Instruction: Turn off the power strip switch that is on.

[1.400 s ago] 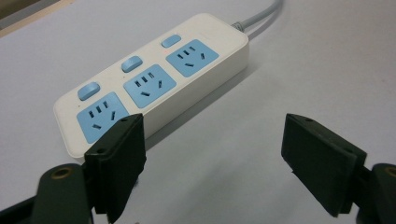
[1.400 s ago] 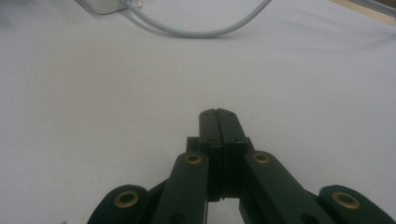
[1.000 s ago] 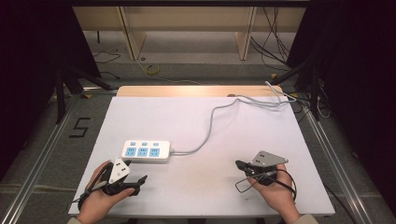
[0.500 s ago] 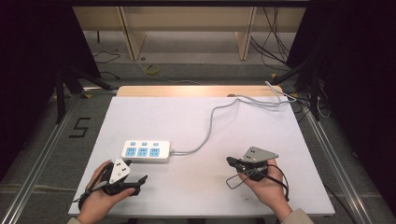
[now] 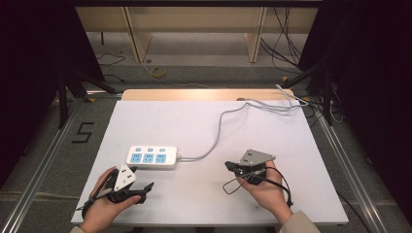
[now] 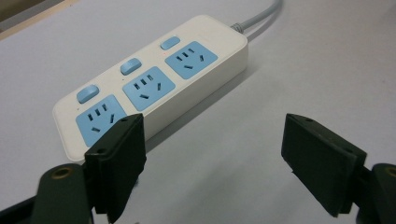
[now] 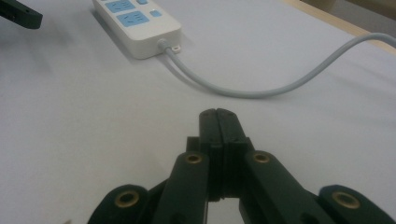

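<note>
Judged the power strip (image 5: 152,157) rigid, light, smooth-cased; best taken across its narrow sides. Left tool (image 6: 224,168) spread wide beside it; right tool (image 7: 218,122) clenched, empty.

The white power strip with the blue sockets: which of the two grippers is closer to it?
Left. The left gripper, jaws open, sits just in front of the power strip near its left end. The right gripper, jaws shut, lies further off to its right, beside the grey cable.

A lab: aluminium rig rails (image 5: 39,160), black curtains (image 5: 29,58), loose floor cables (image 5: 291,48).
</note>
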The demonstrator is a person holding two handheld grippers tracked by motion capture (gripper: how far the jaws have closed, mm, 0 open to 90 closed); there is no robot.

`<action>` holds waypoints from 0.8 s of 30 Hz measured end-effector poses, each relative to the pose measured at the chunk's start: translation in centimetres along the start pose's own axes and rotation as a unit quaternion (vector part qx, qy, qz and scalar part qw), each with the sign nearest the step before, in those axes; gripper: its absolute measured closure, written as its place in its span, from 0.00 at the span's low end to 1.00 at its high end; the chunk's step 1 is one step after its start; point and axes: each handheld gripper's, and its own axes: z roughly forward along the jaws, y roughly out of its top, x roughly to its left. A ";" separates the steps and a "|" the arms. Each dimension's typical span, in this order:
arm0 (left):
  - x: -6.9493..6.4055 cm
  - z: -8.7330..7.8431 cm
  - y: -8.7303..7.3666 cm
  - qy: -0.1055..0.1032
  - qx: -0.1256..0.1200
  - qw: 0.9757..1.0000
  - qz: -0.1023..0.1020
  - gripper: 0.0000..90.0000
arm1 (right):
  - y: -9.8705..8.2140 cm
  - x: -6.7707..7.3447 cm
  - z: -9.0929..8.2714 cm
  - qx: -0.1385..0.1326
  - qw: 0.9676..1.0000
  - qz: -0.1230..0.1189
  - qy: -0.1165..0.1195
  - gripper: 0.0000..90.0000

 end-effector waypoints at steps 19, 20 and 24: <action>-0.1 0.0 0.0 -0.001 0.000 1.000 0.004 0.24 | 2.5 1.0 3.0 0.009 1.000 -0.021 0.015 1.00; -0.1 0.0 0.0 -0.001 0.000 1.000 0.004 0.24 | 2.5 1.0 3.0 0.009 1.000 -0.021 0.015 1.00; -0.1 0.0 0.0 -0.002 0.001 1.000 0.006 0.24 | 2.9 1.2 3.7 0.012 0.999 -0.027 0.018 1.00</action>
